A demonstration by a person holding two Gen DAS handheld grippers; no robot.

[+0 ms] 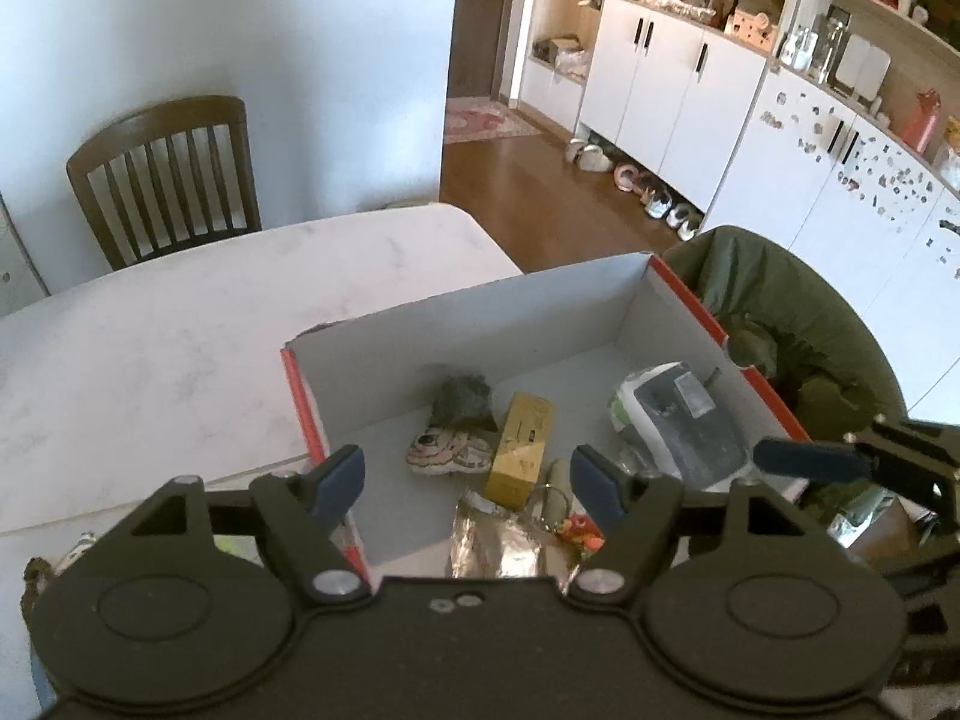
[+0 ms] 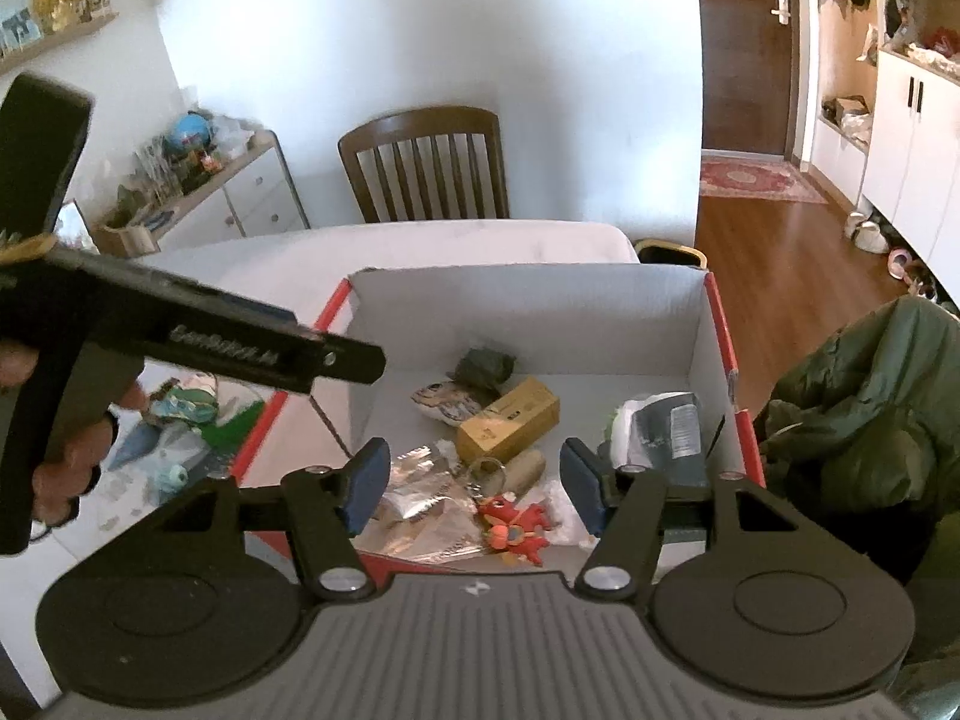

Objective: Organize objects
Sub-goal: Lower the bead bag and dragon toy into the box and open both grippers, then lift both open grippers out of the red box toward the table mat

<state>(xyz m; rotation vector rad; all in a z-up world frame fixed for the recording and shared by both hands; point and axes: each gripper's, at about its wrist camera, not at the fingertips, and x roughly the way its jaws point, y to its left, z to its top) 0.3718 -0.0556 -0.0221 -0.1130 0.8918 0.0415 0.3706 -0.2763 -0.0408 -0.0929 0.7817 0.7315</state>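
A white cardboard box with a red rim (image 1: 456, 312) (image 2: 708, 336) stands on the table and holds several items: a gold carton (image 1: 521, 441) (image 2: 510, 427), a small patterned pouch (image 1: 447, 450) (image 2: 444, 402), a silver foil packet (image 1: 498, 546) (image 2: 420, 480), a white and grey wipes pack (image 1: 678, 420) (image 2: 660, 426) and a red keychain figure (image 2: 516, 525) (image 1: 579, 531). My left gripper (image 1: 467, 483) hangs open above the box's near left part, holding nothing. My right gripper (image 2: 473, 483) is open and empty over the near edge, above the foil packet and keychain.
The white marble table (image 1: 180, 330) stretches left of the box. Small toys and packets (image 2: 180, 414) lie beside the box's left wall. A wooden chair (image 1: 162, 174) (image 2: 426, 162) stands at the far side. A green jacket (image 1: 798, 324) (image 2: 870, 408) drapes over a seat to the right.
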